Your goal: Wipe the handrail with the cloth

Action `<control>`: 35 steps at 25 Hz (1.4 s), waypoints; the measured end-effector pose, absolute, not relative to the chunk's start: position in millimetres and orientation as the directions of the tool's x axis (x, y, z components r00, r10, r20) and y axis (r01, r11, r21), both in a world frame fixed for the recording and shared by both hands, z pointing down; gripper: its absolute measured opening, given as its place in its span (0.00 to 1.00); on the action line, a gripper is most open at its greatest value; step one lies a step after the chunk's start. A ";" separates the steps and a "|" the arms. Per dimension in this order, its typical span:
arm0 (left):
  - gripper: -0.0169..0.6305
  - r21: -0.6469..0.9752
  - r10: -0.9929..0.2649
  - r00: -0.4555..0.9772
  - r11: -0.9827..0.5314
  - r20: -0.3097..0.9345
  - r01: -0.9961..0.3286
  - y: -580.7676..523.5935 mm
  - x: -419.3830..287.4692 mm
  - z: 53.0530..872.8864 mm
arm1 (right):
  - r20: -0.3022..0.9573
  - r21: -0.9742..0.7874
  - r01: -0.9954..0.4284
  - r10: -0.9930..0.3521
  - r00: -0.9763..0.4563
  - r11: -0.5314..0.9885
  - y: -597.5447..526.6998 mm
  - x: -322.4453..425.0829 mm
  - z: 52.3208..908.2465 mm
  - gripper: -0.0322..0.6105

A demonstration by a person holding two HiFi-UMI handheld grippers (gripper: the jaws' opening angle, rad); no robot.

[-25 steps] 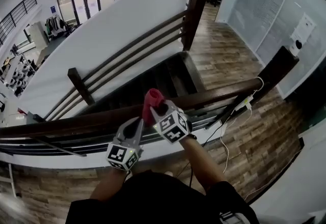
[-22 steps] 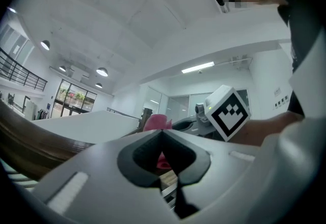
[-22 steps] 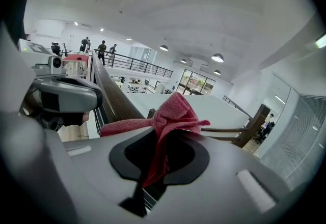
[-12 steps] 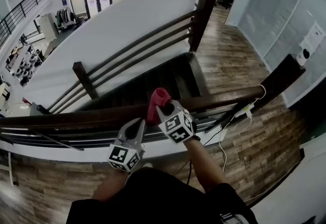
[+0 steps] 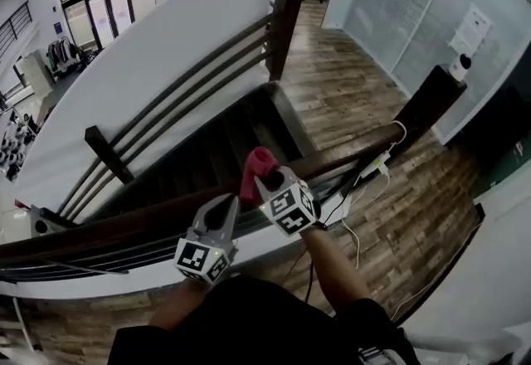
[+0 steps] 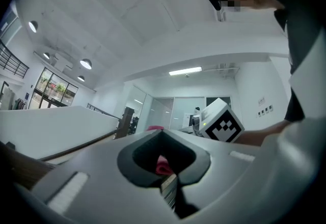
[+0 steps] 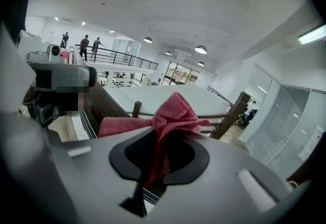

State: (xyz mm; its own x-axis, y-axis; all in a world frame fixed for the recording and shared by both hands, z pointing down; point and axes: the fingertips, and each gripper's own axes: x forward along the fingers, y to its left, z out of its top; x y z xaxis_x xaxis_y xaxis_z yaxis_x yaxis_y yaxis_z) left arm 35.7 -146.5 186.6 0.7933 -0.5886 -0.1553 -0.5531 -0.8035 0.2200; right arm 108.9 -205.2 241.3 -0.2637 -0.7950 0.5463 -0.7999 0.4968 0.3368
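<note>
Only our view swings; right gripper (image 5: 262,182) stays clamped on the cloth (image 5: 255,164) atop the handrail (image 5: 124,224), left gripper (image 5: 225,206) closed, empty; wiping stalls.

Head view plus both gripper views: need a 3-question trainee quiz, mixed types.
1. True or false: the left gripper holds the cloth.
2. The right gripper has its jaws: A) wide apart and empty, B) shut on the cloth, C) shut on a bottle.
3. Fill in: in the head view, both grippers are held at the dark wooden ____.

Key: 1 false, its jaws are together with nothing between them. 2 B. 3 handrail.
</note>
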 end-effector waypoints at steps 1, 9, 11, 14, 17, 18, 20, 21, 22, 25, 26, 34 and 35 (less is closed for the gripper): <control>0.03 0.222 -0.580 0.800 -0.810 -0.158 -0.543 -147.0 37.8 186.7 | 0.543 0.339 -0.808 -0.802 -0.250 0.481 -205.2 114.5 241.5 0.12; 0.03 0.210 -0.516 0.843 -0.850 -0.149 -0.483 -146.4 58.5 189.0 | 0.534 0.319 -0.850 -0.821 -0.204 0.419 -205.8 148.5 242.3 0.12; 0.03 0.203 -0.512 0.846 -0.853 -0.146 -0.481 -148.2 64.0 186.2 | 0.536 0.326 -0.847 -0.820 -0.200 0.419 -207.0 153.6 240.7 0.12; 0.03 0.191 -0.512 0.847 -0.854 -0.143 -0.484 -153.2 77.3 182.6 | 0.530 0.337 -0.844 -0.825 -0.198 0.418 -210.0 167.5 238.7 0.12; 0.03 0.182 -0.513 0.848 -0.854 -0.136 -0.488 -155.5 95.3 185.3 | 0.525 0.368 -0.835 -0.833 -0.176 0.408 -213.3 190.1 238.7 0.12; 0.03 0.180 -0.515 0.846 -0.853 -0.135 -0.491 -156.0 102.0 185.9 | 0.526 0.378 -0.832 -0.834 -0.167 0.405 -214.1 198.7 239.2 0.12; 0.03 0.183 -0.522 0.842 -0.848 -0.137 -0.497 -156.3 116.7 186.1 | 0.529 0.385 -0.829 -0.833 -0.160 0.405 -214.8 216.0 240.4 0.12; 0.03 0.184 -0.525 0.840 -0.847 -0.138 -0.499 -156.2 124.8 185.9 | 0.532 0.385 -0.828 -0.831 -0.161 0.407 -214.9 224.5 241.1 0.12; 0.03 0.183 -0.526 0.839 -0.847 -0.141 -0.500 -156.3 133.6 185.3 | 0.534 0.384 -0.827 -0.829 -0.164 0.411 -215.2 232.6 241.4 0.12; 0.03 0.172 -0.519 0.841 -0.852 -0.153 -0.494 -157.9 160.6 183.3 | 0.533 0.382 -0.822 -0.828 -0.177 0.422 -217.6 254.5 240.1 0.12; 0.03 0.171 -0.519 0.841 -0.852 -0.154 -0.495 -158.2 168.5 183.2 | 0.531 0.383 -0.820 -0.828 -0.181 0.425 -217.9 261.0 239.4 0.12; 0.03 0.164 -0.556 0.821 -0.828 -0.129 -0.536 -164.9 217.4 188.2 | 0.512 0.401 -0.810 -0.838 -0.190 0.428 -222.2 312.1 235.7 0.12; 0.03 0.166 -0.557 0.821 -0.828 -0.126 -0.536 -164.6 224.3 189.2 | 0.511 0.404 -0.811 -0.840 -0.185 0.424 -222.2 319.9 235.6 0.12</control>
